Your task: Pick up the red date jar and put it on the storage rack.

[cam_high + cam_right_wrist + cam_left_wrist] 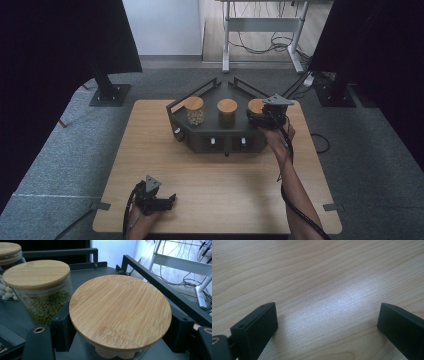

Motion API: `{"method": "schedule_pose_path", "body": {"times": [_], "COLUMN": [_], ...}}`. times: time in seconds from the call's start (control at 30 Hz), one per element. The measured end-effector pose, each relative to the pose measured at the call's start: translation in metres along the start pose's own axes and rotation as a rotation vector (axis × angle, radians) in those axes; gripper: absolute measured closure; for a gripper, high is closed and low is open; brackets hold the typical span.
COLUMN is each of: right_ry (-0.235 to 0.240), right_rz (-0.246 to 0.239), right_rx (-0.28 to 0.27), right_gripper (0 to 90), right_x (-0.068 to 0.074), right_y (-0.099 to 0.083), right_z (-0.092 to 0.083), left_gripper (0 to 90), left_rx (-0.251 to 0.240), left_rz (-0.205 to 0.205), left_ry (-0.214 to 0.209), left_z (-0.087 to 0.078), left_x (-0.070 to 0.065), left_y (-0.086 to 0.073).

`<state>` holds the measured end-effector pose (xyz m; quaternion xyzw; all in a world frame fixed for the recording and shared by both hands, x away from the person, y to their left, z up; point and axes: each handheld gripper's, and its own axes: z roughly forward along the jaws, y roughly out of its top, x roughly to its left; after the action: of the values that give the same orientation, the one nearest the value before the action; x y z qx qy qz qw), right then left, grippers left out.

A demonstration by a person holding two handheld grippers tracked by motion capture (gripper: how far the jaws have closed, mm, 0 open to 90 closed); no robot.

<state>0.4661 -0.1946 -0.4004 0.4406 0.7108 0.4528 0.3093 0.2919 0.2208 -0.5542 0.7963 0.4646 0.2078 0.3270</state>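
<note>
Right claw (pixel 256 119) closed around the right-hand jar (pixel 120 315), its two black jaws flanking the glass body just under the bamboo lid; pads appear pressed to the glass on both sides. Jar sits at the right end of a dark grey rack (pixel 200 137), which stands on the far half of the wooden surface (pixel 215 185). Jar upright, lid level and seated. Contents pale, seen faintly below the lid rim in the right gripper view; cannot tell what they are.

Two more lidded jars in the same rack: middle jar (pixel 40 290) holding small green beans, just beside the gripped one; left jar (pixel 194 111) holding pale, larger pieces, at the rack's left end. All three stand in a row, apart from each other.

Left claw (pixel 327 322) rests low over bare wood at the near left corner of the surface, well apart from the rack. Jaws spread wide, nothing between them.

Rack front shows small light knobs (pixel 213 141). Grey carpet (pixel 60 150) around the surface.
</note>
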Motion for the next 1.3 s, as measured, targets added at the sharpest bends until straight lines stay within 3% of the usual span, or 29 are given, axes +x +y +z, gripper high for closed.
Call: {"method": "schedule_pose_path", "body": {"times": [0.53, 0.97, 1.3], "right_ry": [0.013, 0.048, 0.038], "right_rz": [0.016, -0.001, -0.007], "right_rx": [0.019, -0.007, -0.043], "right_gripper": [24.1, 3.8, 2.3], "right_x": [-0.003, -0.006, -0.005], "right_y": [-0.003, -0.004, -0.001], "right_z": [0.004, -0.001, -0.015], "left_gripper": [2.7, 2.7, 2.7], "left_rx": [0.0, 0.0, 0.0], "left_rz": [0.0, 0.0, 0.0], "left_ry": [0.0, 0.0, 0.0], "left_z": [0.0, 0.0, 0.0], "left_x": [0.0, 0.0, 0.0], "left_y": [0.0, 0.0, 0.0]}}
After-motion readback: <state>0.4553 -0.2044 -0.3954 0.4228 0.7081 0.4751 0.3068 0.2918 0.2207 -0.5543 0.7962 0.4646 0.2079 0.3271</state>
